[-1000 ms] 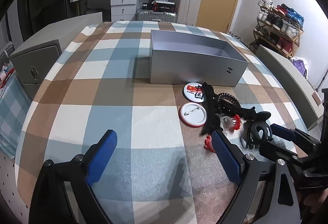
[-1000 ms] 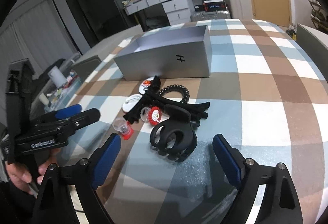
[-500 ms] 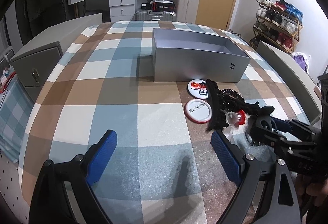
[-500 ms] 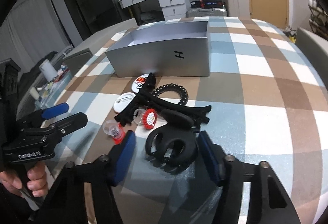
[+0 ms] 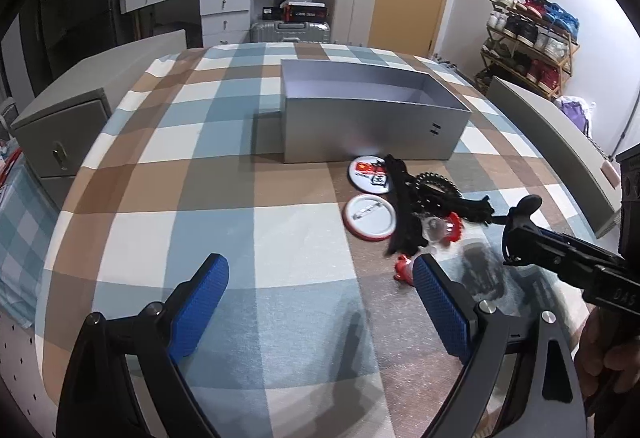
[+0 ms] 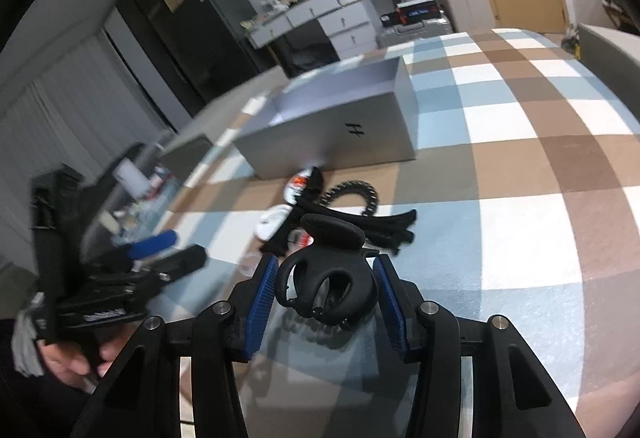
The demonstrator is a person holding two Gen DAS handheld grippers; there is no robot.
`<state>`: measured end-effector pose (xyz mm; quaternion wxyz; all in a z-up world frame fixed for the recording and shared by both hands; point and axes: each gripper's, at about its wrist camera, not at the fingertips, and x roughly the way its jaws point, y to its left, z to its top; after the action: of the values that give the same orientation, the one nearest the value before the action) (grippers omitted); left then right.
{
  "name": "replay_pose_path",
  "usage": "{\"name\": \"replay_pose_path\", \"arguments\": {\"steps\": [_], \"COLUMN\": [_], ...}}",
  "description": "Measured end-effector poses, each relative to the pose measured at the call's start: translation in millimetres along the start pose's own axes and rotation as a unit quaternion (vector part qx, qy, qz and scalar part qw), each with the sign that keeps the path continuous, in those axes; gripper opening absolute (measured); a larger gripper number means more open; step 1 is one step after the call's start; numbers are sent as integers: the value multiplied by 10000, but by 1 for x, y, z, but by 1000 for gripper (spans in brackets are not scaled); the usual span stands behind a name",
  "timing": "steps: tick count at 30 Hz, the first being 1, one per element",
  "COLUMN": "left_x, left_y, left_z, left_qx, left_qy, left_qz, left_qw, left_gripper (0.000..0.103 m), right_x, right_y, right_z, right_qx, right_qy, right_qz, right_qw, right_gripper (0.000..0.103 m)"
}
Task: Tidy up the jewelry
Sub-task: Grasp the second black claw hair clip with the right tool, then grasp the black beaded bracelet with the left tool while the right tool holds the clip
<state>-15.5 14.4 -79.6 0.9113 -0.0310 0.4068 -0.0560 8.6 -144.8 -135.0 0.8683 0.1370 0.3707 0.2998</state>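
Observation:
My right gripper [image 6: 325, 272] has its blue pads against both sides of a black claw hair clip [image 6: 326, 278], and its jaws are still closing on it. The clip hangs just above the checked cloth, with its shadow below. In the left wrist view the clip [image 5: 524, 207] shows at the tip of the right gripper [image 5: 560, 250]. My left gripper [image 5: 320, 270] stands open over bare cloth, nothing between its fingers. Beyond lie two round badges [image 5: 370, 217], a black spiral hair tie [image 5: 438, 183], long black clips [image 5: 400, 197] and small red pieces [image 5: 452, 228]. An open silver box [image 5: 360, 129] stands behind them.
A grey cabinet [image 5: 60, 133] stands off the table's left side and a grey panel [image 5: 552, 133] off its right. A shoe rack [image 5: 532, 33] and white drawers [image 5: 224, 5] line the back of the room. The checked cloth [image 5: 260, 238] is bare on the left.
The right gripper's jaws have closed in around the black claw clip and raised it off the cloth. The left gripper has stayed where it was, open.

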Motion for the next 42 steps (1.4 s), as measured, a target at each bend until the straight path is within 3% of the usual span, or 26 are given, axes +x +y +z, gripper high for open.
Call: {"name": "replay_pose_path", "arguments": {"steps": [4, 16, 17, 21, 30, 32, 34, 36, 39, 42], "left_x": [2, 14, 15, 19, 19, 20, 20, 20, 23, 22], "left_y": [-6, -37, -38, -42, -40, -40, -45, -49, -45, -42], "left_z": [0, 10, 10, 12, 10, 9, 7, 6, 6, 7], "left_qx": [74, 773, 802, 879, 761, 734, 872, 1012, 873, 818], "left_qy": [84, 287, 292, 411, 481, 543, 547, 551, 562, 519], "left_qz": [-259, -691, -736, -844, -1002, -1289, -1210, -1155, -1111, -1122], "left_qw": [9996, 9942, 9936, 9917, 9909, 9874, 9873, 9866, 9884, 9889], "left_gripper": [91, 90, 87, 57, 54, 54, 47, 25, 8, 5], "right_x": [-5, -22, -22, -21, -21, -22, -22, -22, -22, -23], "right_y": [0, -5, -6, -9, -9, -8, -8, -7, -7, -5], "right_z": [-3, -8, -8, -11, -13, -13, -13, -13, -13, -14], "right_qx": [46, -8, 5, 41, 34, 48, 42, 37, 33, 7], "right_qy": [-105, -394, -387, -307, -295, -310, -322, -320, -320, -325], "right_qz": [315, 431, 447, 502, 625, 659, 661, 666, 660, 664], "right_qw": [9994, 9983, 9982, 9983, 9976, 9973, 9973, 9973, 9973, 9973], "right_gripper": [48, 48, 48, 48, 48, 48, 48, 48, 48, 48]}}
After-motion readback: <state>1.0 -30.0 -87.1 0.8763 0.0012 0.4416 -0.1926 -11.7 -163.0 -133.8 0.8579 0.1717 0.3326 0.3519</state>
